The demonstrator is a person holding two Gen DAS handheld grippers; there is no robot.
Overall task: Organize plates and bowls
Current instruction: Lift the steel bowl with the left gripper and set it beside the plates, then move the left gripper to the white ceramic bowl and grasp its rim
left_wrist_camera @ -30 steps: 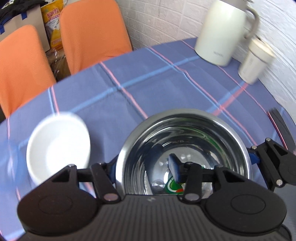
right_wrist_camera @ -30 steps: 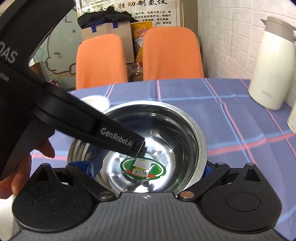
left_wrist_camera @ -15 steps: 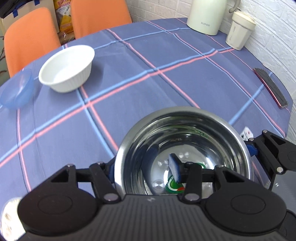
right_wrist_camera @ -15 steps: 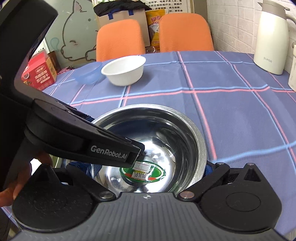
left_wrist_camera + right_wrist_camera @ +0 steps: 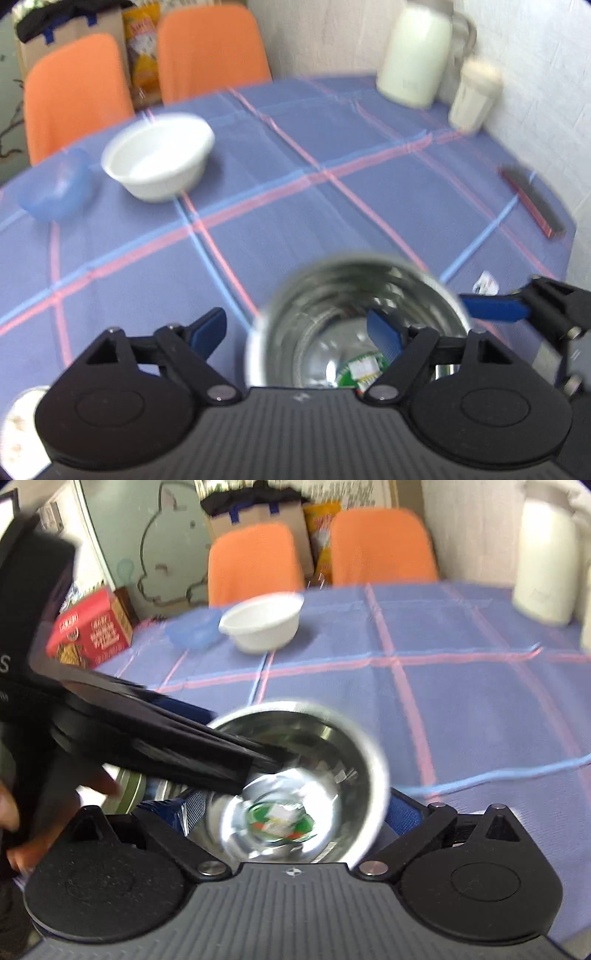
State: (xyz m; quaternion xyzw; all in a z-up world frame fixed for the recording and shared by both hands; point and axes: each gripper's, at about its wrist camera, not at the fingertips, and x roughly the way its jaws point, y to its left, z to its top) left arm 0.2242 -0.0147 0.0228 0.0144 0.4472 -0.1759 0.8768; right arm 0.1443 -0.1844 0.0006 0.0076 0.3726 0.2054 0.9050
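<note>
left hand-held gripper [image 5: 295, 332] has let go, spread | steel bowl [image 5: 354, 317] between right hand-held gripper [image 5: 288, 812] fingers, gripped

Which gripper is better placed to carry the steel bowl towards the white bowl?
Right gripper: its fingers flank the steel bowl on both sides; the left gripper is open, only one finger inside it.

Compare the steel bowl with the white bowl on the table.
The steel bowl is shiny metal with a green sticker inside; the white bowl is plain and matte. The steel bowl sits near, between the fingers of the right gripper, with a finger of the left gripper inside it; the white bowl stands far off, untouched, beside a blue bowl. Both are round, upright and empty.
</note>
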